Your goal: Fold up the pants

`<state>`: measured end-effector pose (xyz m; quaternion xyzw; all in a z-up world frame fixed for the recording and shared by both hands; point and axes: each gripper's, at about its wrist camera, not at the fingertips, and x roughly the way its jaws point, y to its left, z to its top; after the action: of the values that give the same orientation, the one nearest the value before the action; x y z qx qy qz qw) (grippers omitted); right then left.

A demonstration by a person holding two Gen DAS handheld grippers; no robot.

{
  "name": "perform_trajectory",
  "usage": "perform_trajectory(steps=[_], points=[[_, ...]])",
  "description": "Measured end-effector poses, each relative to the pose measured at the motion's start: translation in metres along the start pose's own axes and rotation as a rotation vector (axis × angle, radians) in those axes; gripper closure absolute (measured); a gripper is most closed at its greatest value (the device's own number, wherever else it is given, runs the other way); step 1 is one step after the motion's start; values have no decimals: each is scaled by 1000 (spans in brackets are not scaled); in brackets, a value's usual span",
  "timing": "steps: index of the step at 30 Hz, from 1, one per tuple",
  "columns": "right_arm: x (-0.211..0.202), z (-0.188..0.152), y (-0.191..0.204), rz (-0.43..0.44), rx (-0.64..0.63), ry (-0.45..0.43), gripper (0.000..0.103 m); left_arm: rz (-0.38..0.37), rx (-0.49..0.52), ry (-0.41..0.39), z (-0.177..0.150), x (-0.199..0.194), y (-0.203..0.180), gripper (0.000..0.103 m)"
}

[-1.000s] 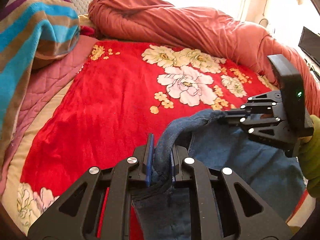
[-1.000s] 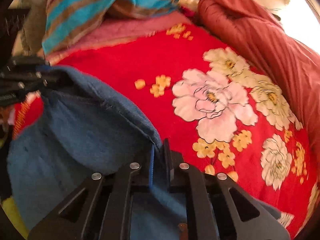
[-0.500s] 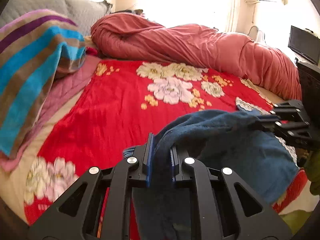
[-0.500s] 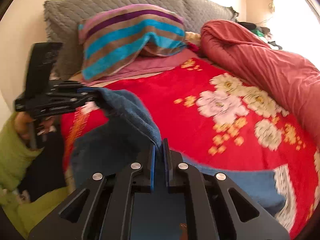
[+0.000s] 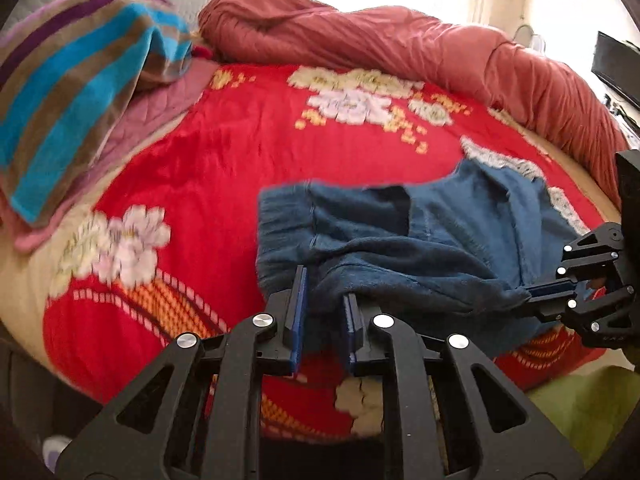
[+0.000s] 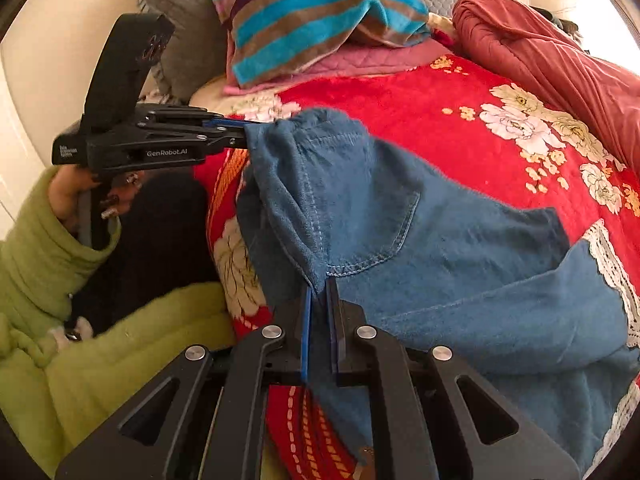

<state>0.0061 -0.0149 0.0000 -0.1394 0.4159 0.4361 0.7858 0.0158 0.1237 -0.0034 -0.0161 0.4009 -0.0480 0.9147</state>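
Observation:
The blue denim pants point(image 5: 404, 236) lie on the red flowered blanket, near the bed's front edge; in the right wrist view point(image 6: 420, 232) a back pocket faces up. My left gripper point(image 5: 323, 292) is shut on one edge of the pants; it also shows in the right wrist view point(image 6: 244, 130). My right gripper point(image 6: 319, 288) is shut on the fabric just below the pocket; it also shows in the left wrist view point(image 5: 528, 294). The cloth is stretched between the two grippers.
The red flowered blanket point(image 5: 240, 152) covers the bed. A rolled red quilt point(image 5: 400, 44) lies along the far side. A striped towel point(image 6: 320, 8) over a grey pillow point(image 6: 180, 12) sits at the head. A dark screen point(image 5: 616, 68) stands at right.
Both grippers pulled back toward the bed's front edge with the pants. The pants went from lifted and bunched to spread lower over the blanket.

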Motion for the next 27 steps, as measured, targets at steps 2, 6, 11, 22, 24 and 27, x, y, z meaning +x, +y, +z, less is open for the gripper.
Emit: perform_trajectory(steps=[2, 6, 11, 22, 24, 27], points=[[2, -5, 1, 6, 10, 11, 97, -1, -32, 31, -9, 3, 4, 88], [11, -13, 3, 1, 3, 36, 97, 10, -56, 56, -22, -2, 7, 83], [16, -16, 4, 13, 1, 41, 94, 19, -105, 10, -27, -35, 11, 82], [-9, -9, 4, 89, 8, -10, 83, -47, -46, 104, 9, 15, -36, 81], [-23, -6, 0, 81, 12, -65, 78, -58, -86, 140, -4, 25, -26, 81], [-24, 1, -13, 12, 63, -108, 63, -97, -126, 141, -18, 24, -17, 81]])
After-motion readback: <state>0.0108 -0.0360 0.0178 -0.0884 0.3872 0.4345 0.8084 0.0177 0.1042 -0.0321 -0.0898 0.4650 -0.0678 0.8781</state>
